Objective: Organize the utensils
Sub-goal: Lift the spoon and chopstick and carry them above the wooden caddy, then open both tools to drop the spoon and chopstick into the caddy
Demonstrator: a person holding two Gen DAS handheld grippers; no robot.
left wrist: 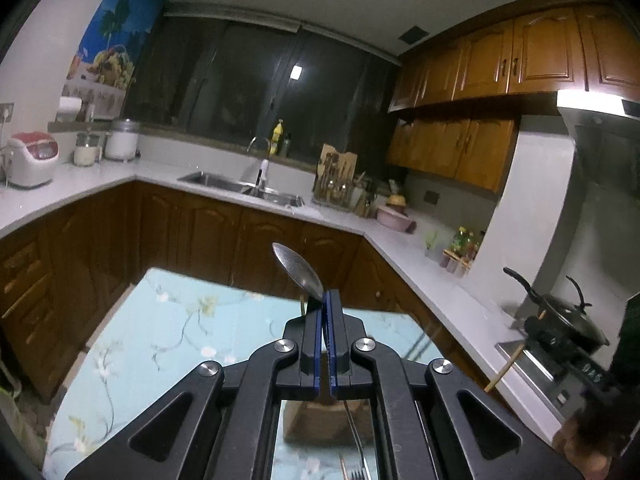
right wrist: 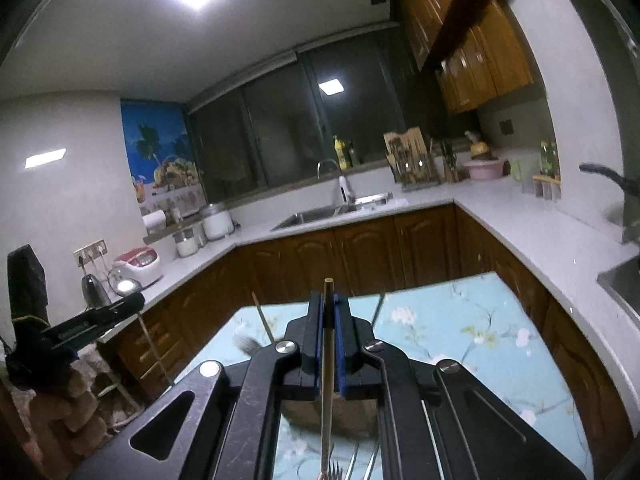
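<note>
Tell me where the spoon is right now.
In the left wrist view, the spoon is clamped in the left gripper, bowl up, raised above the floral table.

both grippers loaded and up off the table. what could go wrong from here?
1. The left gripper pinches the spoon only at the neck below the bowl, so it may pivot or slip.
2. The right gripper clamps a thin wooden chopstick that runs well past the pads; it could twist, or catch the fork beneath it.
3. In the right wrist view the left gripper is close, so the two could collide.
</note>
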